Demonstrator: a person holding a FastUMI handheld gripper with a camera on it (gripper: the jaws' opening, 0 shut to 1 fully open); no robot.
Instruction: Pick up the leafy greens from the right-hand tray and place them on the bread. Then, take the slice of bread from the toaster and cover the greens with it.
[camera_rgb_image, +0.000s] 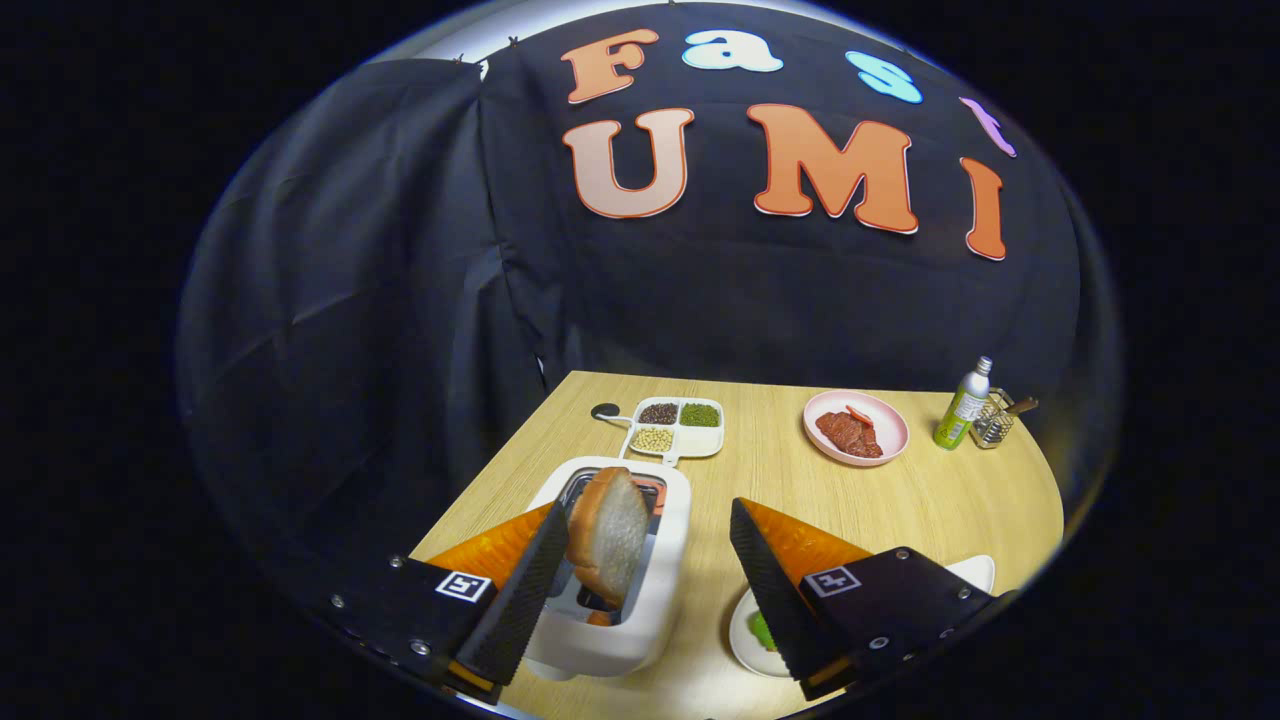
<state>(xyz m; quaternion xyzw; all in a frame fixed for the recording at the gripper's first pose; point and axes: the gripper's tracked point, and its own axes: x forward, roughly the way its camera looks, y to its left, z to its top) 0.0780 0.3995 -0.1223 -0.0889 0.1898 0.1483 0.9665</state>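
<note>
Between the spread fingers of the claw (640, 570) stood the slice of bread (608, 535), upright and tilted in the slot of the white toaster (640, 600). The claw was wide: its left finger lay close beside the slice, possibly brushing it, while the right finger stood well apart, so nothing was gripped. Just past the right finger, a white plate (745, 635) on the desk (900, 510) showed a bit of the leafy greens (763, 630), so the greens seemed already placed. The slice looked light, soft and crushable, best pinched gently across its flat faces near the raised top edge and drawn straight up. Beyond the toaster sat a divided tray (678, 425) of beans, a pink plate (857, 427) with red meat, and a green bottle (962, 405) beside a small wire holder (992, 420).
</note>
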